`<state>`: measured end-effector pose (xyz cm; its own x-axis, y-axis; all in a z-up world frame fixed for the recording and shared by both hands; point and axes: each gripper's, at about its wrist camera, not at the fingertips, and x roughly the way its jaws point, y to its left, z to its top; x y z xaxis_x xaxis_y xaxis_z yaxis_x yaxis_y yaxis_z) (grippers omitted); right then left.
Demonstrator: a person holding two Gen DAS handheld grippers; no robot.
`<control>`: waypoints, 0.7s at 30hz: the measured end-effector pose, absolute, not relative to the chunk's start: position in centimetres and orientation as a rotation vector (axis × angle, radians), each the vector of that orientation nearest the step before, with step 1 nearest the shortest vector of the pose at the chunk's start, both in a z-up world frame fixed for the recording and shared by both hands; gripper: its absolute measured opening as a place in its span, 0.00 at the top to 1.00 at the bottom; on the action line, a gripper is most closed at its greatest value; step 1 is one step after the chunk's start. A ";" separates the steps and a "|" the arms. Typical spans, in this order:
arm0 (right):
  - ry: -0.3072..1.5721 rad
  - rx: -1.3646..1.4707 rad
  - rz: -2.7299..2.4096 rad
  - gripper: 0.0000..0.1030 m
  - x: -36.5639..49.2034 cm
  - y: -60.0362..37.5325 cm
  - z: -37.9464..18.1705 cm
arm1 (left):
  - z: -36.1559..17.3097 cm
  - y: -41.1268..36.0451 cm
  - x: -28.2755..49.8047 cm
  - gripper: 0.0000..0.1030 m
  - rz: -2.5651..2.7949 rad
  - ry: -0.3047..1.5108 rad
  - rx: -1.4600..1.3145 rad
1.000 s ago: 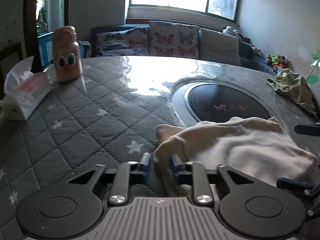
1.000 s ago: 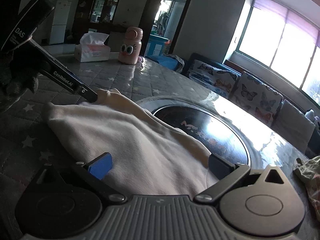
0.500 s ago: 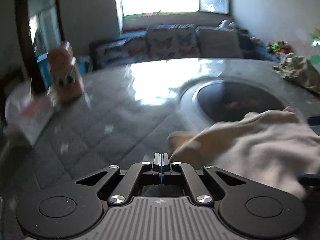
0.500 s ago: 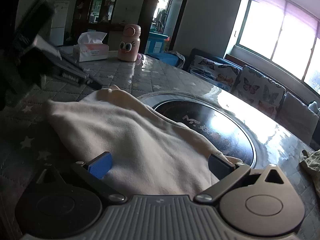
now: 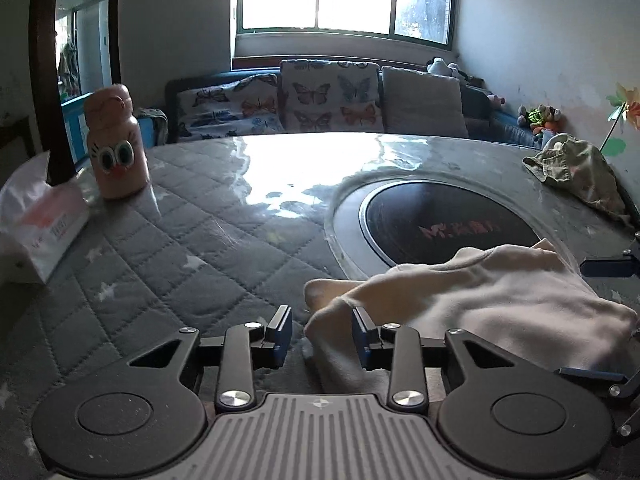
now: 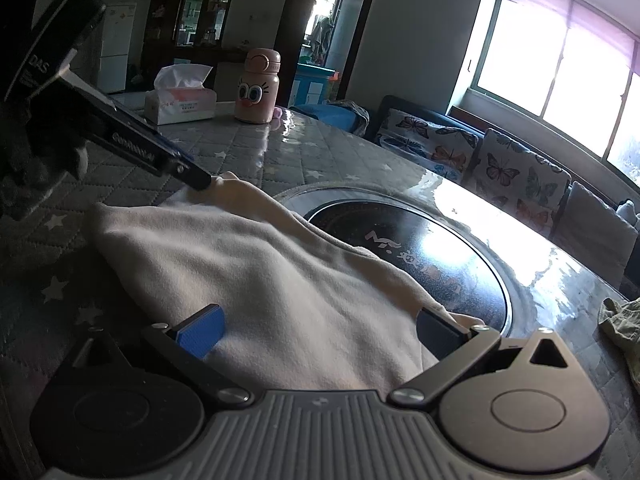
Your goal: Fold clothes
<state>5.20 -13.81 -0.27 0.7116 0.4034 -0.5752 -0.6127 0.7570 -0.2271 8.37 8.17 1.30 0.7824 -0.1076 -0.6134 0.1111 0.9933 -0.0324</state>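
Note:
A cream garment (image 5: pixel 492 296) lies in a folded heap on the quilted grey table cover (image 5: pixel 168 264), partly over the round black hob. My left gripper (image 5: pixel 321 334) is low at the garment's near left corner. Its jaws are opening, and the corner sits between the pads, against the right one, without being pinched. From the right wrist view that gripper (image 6: pixel 198 176) touches the garment's far corner (image 6: pixel 228 184). My right gripper (image 6: pixel 320 332) stands wide open over the cream garment (image 6: pixel 280 280), whose near edge lies between its fingers, unpinched. One of its fingers (image 5: pixel 606 266) shows at the right edge.
A pink bottle with cartoon eyes (image 5: pixel 116 144) and a tissue box (image 5: pixel 36 224) stand at the table's far left. A crumpled green garment (image 5: pixel 576 168) lies at the far right edge. The round black hob (image 5: pixel 440 224) is set into the table. A sofa with butterfly cushions (image 5: pixel 328 96) lies beyond.
The left gripper shut fully just left of the garment's corner half a second ago and has since opened with the corner between its pads. The right gripper stays open in place.

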 end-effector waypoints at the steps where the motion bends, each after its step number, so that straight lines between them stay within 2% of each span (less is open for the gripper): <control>1: 0.527 -0.424 0.582 0.00 5.3 -13.8 -0.3 | 1.1 8.1 8.5 0.69 -0.119 0.666 0.009; 3: 0.527 -0.424 0.582 0.00 5.3 -13.7 -0.3 | 0.9 8.1 8.7 0.88 -0.118 0.669 0.013; 5: 0.528 -0.423 0.582 0.00 5.3 -13.8 -0.3 | 0.9 8.2 8.9 0.94 -0.111 0.665 0.017; 12: 0.533 -0.418 0.583 0.00 5.3 -13.8 -0.4 | 2.3 6.2 8.1 0.95 -0.101 0.562 0.177; 17: 0.537 -0.408 0.580 0.00 5.3 -13.9 -0.4 | -0.2 6.5 9.3 0.95 -0.075 0.638 0.180; 21: 0.534 -0.403 0.585 0.00 5.4 -14.0 0.1 | 0.7 6.8 8.9 0.90 -0.087 0.631 0.158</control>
